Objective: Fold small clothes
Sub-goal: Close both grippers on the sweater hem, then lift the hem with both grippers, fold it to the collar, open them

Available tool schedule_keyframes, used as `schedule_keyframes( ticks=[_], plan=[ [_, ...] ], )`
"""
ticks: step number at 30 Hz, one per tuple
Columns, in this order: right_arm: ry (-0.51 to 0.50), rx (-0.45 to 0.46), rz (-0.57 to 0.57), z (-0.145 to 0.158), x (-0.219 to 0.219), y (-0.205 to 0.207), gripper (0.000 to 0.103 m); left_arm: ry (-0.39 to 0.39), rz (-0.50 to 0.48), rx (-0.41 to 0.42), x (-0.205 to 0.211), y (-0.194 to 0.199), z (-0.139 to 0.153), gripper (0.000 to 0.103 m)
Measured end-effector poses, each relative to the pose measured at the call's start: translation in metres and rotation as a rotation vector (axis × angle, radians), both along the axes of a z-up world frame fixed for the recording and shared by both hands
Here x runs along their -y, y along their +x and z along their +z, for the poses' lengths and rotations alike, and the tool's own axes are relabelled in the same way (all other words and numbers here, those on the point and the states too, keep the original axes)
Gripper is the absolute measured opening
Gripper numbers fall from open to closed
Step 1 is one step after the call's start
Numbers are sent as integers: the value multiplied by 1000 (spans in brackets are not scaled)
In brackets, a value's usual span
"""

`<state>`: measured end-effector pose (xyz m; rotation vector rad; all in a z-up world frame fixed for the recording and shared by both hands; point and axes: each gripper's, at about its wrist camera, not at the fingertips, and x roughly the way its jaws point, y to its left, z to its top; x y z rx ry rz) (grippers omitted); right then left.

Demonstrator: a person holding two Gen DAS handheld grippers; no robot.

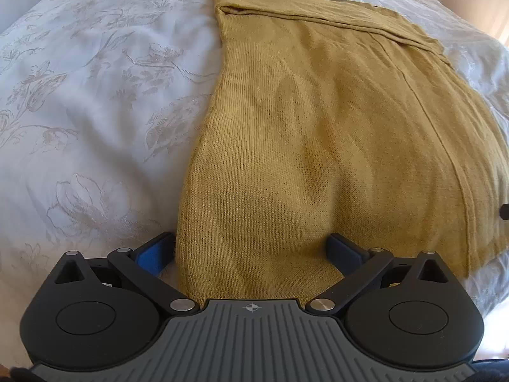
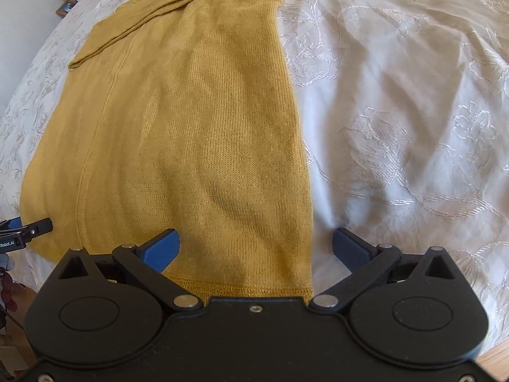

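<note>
Where it lies flat, mustard knit garment (image 1: 318,146) lengthwise away from camera.

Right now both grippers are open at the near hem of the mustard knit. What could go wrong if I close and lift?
1. The left gripper and right gripper each straddle a corner of the mustard knit; closing may also pinch the bedspread beneath.
2. The folded sleeve lies loose across the far end and may slide off.
</note>
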<state>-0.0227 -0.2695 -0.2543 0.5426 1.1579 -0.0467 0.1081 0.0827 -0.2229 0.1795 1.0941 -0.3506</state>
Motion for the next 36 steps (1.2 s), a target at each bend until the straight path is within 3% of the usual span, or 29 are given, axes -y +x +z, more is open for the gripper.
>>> schedule_keyframes(
  ticks=[4,8,10,11,12,13,14,15,18,21,28,36],
  plan=[
    [25,21,-20,0,4,-6,103,21,16,19,5,-2,-3,103],
    [15,-2,71,2,3,-4,102,13,28,0,4,-2,0,99],
    [44,8,79,6,5,-3,84,5,17,-1,3,-2,6,84],
    [61,10,77,8,8,-2,61,1,7,0,3,-3,8,79],
    [87,12,75,9,11,-3,45,-2,-3,2,3,-3,11,70],
    [135,14,78,9,14,-4,40,-5,-9,1,2,-4,14,60],
    [164,13,82,9,16,-5,28,-7,-13,-2,2,-4,16,55],
    [185,15,92,9,16,-5,19,-13,-13,-9,1,-5,19,42],
    [198,43,102,19,19,-5,18,-50,7,-48,-3,0,28,16],
    [224,115,101,40,26,-1,17,-98,52,-45,-9,7,43,6],
    [253,263,73,79,55,28,17,-212,163,51,-8,39,87,5],
    [254,382,21,100,83,90,17,-270,204,200,23,100,123,5]
  ],
)
